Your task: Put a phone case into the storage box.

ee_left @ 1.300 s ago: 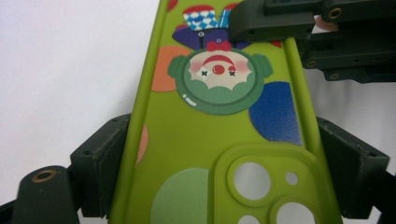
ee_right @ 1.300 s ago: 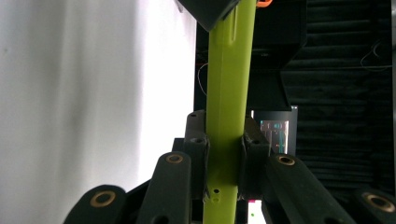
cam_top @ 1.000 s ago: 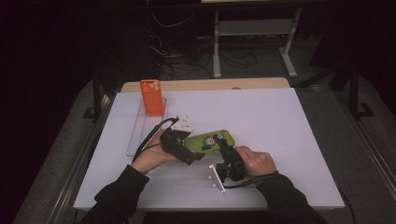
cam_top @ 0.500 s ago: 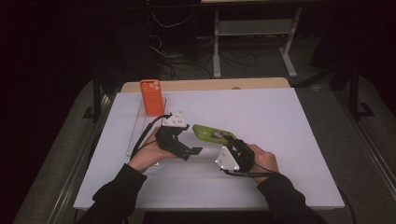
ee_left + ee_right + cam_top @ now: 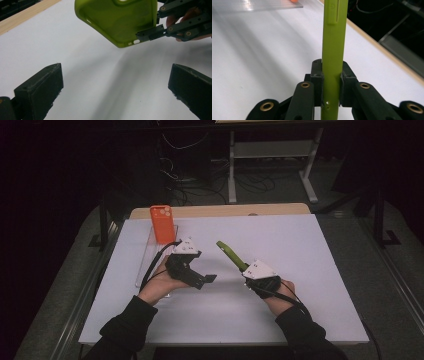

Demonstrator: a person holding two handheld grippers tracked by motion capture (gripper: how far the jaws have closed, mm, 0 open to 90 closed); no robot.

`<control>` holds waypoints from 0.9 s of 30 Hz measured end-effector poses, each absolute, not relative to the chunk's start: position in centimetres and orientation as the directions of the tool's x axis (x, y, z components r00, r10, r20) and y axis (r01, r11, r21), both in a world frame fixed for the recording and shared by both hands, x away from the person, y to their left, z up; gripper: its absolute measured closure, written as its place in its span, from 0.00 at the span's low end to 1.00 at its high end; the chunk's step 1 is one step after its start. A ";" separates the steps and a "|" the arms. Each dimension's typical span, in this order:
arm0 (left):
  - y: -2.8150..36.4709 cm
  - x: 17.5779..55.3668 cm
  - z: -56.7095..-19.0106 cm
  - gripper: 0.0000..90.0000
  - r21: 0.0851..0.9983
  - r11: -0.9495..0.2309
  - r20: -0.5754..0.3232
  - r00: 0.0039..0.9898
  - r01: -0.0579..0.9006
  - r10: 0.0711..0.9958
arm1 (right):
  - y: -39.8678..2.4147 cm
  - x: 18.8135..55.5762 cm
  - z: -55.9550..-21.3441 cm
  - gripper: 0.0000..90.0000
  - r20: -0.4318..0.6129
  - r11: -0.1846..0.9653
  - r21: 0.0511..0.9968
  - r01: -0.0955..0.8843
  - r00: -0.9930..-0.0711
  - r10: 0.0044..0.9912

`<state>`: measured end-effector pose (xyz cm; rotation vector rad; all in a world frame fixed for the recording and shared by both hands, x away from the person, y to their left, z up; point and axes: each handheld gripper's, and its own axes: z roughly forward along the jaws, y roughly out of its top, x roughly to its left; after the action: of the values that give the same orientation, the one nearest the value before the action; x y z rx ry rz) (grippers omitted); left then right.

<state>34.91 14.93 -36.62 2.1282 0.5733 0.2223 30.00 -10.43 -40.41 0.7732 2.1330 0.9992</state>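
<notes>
My right gripper (image 5: 246,271) is shut on one end of a lime-green phone case (image 5: 230,254) and holds it above the white table, tilted up and turned on edge. In the right gripper view the green case (image 5: 333,47) stands edge-on, pinched between the two pads. The left gripper view shows the green case's hollow inside (image 5: 117,20), with the right gripper (image 5: 152,33) clamped on its corner. My left gripper (image 5: 206,279) rests low to the left of the case, apart from it. Its jaws stand open over bare table in its own view (image 5: 115,85).
An orange phone case (image 5: 162,223) stands upright at the back left on a clear plastic tray (image 5: 148,262). A white sheet (image 5: 310,270) covers the table, and a wooden strip (image 5: 225,211) runs along the far edge. Dark floor, cables and a stand lie beyond.
The green case lay flat between both grippers. My right gripper has lifted it, turned it on edge and carried it to the right. The left gripper has stayed where it was.
</notes>
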 end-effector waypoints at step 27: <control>13.8 36.3 -36.2 0.00 0.890 -0.285 -0.168 0.837 0.356 0.520 | -10.2 30.2 -40.1 0.84 0.074 0.284 0.873 0.397 -0.682 0.728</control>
<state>36.29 13.77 -36.21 1.9037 0.6548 0.1850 30.22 -10.17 -40.10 1.0199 2.2198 1.3573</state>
